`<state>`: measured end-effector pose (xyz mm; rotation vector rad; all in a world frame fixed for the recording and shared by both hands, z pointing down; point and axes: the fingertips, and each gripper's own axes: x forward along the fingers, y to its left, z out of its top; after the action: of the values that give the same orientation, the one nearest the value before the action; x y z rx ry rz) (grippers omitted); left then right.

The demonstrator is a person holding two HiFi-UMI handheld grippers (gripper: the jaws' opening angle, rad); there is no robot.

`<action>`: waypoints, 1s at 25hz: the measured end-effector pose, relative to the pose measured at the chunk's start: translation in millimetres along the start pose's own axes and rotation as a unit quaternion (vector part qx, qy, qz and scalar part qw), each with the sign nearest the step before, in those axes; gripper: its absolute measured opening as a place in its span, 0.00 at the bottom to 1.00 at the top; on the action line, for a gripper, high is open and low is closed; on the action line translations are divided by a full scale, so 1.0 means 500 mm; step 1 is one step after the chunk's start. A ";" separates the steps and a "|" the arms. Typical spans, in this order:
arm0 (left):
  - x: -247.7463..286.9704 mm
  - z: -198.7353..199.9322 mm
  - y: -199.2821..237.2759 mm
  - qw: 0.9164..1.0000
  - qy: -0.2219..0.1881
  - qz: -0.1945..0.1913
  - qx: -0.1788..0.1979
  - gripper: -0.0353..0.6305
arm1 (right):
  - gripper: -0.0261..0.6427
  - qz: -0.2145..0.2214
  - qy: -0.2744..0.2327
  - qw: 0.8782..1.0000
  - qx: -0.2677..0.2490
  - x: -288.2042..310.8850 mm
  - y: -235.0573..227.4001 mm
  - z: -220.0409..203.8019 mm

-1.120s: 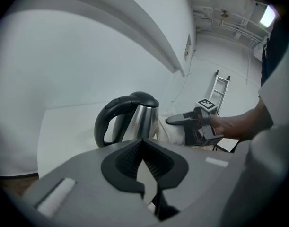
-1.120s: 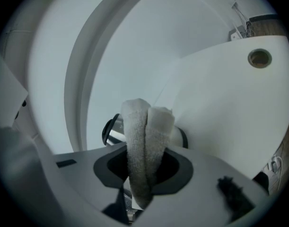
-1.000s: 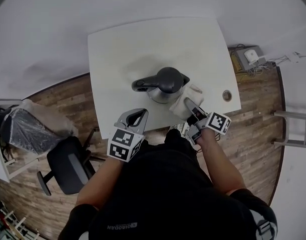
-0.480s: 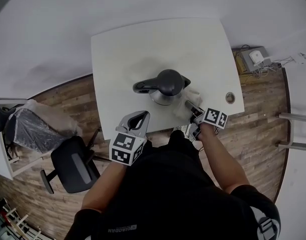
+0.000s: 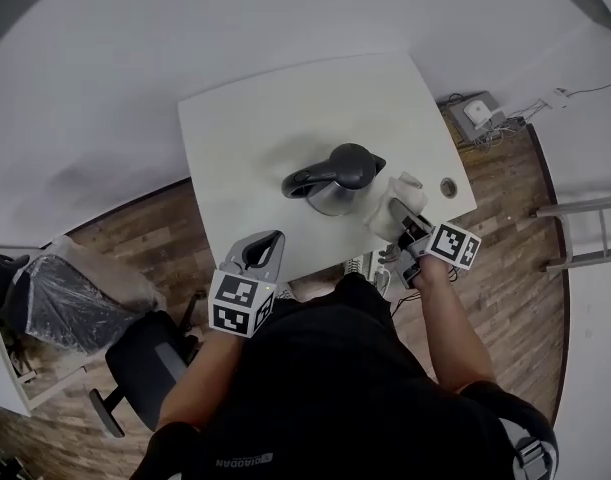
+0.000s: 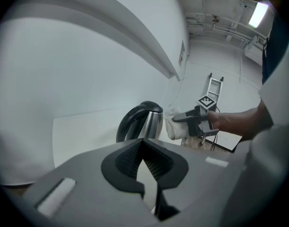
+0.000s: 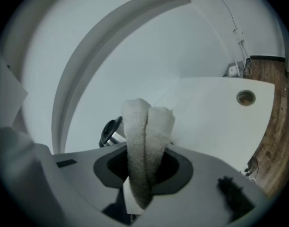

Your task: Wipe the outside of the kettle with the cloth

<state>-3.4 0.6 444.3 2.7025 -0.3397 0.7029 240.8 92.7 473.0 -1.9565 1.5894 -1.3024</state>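
Cloth sits slightly farther right of the kettle than in the earlier frame.
Left gripper: jaws together, empty, at the near edge of the white table. One steel kettle, black lid and handle, upright mid-table, handle pointing left. One white cloth just right of it, contact unconfirmed, clamped in the right gripper. Wood floor surrounds; white wall behind. Two grippers.
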 end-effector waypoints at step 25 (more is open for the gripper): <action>0.086 0.018 0.004 0.997 -0.010 0.066 -0.047 0.06 | 0.19 0.026 0.154 0.981 -0.112 0.172 -0.083 0.095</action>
<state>36.3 -10.9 459.1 2.6186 -0.5469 0.6792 301.7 15.8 515.4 -1.8912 1.9976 -1.5222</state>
